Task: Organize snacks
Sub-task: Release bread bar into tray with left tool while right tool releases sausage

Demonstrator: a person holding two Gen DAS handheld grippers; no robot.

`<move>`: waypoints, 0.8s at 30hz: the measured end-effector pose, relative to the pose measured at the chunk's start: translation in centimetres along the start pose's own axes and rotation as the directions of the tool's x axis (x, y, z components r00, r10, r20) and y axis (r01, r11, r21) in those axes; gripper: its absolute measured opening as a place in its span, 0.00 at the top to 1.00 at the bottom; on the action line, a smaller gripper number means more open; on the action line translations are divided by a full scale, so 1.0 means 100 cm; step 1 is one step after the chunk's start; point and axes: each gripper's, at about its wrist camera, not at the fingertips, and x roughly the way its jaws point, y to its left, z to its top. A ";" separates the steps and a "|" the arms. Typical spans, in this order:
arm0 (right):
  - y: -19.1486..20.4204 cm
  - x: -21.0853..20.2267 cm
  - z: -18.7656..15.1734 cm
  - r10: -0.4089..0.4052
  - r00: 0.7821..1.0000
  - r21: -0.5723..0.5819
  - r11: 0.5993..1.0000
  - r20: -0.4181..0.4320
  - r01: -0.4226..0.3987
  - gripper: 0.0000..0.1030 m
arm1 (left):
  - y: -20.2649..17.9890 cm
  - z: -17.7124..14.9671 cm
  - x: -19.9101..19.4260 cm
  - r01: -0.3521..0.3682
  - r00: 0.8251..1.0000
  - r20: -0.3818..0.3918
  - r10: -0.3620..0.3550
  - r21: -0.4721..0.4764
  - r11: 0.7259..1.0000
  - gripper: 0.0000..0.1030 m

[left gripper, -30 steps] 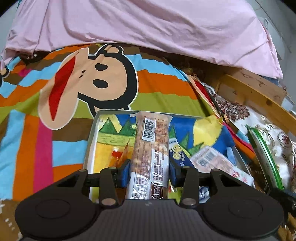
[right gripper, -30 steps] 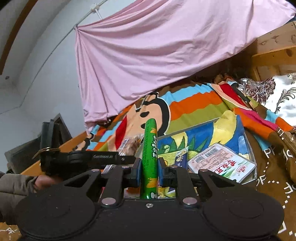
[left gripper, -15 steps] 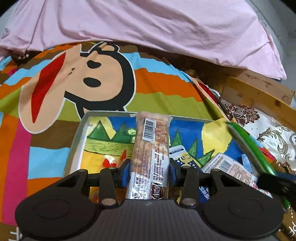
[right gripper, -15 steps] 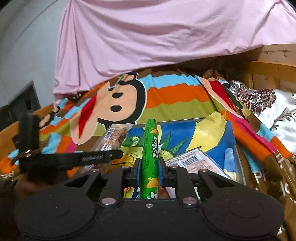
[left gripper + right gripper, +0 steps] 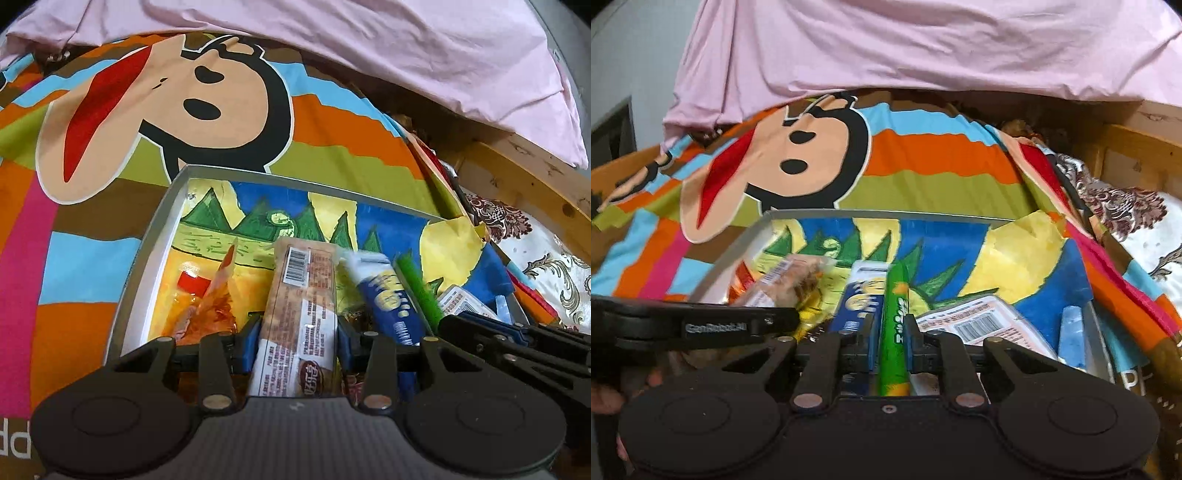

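Observation:
My left gripper (image 5: 299, 341) is shut on a long brown snack bar (image 5: 299, 310) in a clear wrapper with a barcode, held low over the shallow grey tray (image 5: 155, 254) with a painted lining. My right gripper (image 5: 892, 341) is shut on a thin green stick snack (image 5: 895, 325), also over the tray (image 5: 738, 251). In the left wrist view the green stick (image 5: 419, 288) and the right gripper's black body show at the right. A blue and white packet (image 5: 388, 299) lies between the two held snacks. An orange clear-wrapped snack (image 5: 207, 306) lies at the tray's left.
A white barcoded packet (image 5: 982, 325) and a pale blue piece (image 5: 1071, 339) lie in the tray's right part. The tray rests on a striped cartoon-monkey blanket (image 5: 332, 129). Pink cloth (image 5: 923, 48) hangs behind; a wooden frame (image 5: 524, 184) runs at the right. A hand (image 5: 613, 391) shows at lower left.
Both grippers have sunk toward the tray with their snacks. The right gripper has swung in from the right and rolled level, so its green stick now sits beside the left gripper's bar.

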 end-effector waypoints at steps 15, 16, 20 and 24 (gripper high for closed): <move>-0.013 -0.052 0.007 -0.038 0.992 0.022 0.999 0.119 0.036 0.39 | -0.009 0.009 -0.042 0.008 0.996 0.092 -0.005 -0.031 0.999 0.05; -0.013 -0.057 0.008 -0.039 0.991 0.020 0.999 0.131 0.037 0.36 | -0.011 0.010 -0.047 0.005 0.994 0.107 -0.002 -0.031 1.000 0.03; -0.012 -0.081 0.010 -0.038 0.982 0.018 0.999 0.185 0.035 0.12 | -0.015 0.009 -0.073 -0.003 0.986 0.167 0.007 -0.025 1.000 0.01; -0.011 -0.109 0.008 -0.022 0.970 0.005 1.000 0.240 0.022 0.01 | -0.019 0.000 -0.100 -0.066 0.977 0.204 0.062 0.010 0.998 0.00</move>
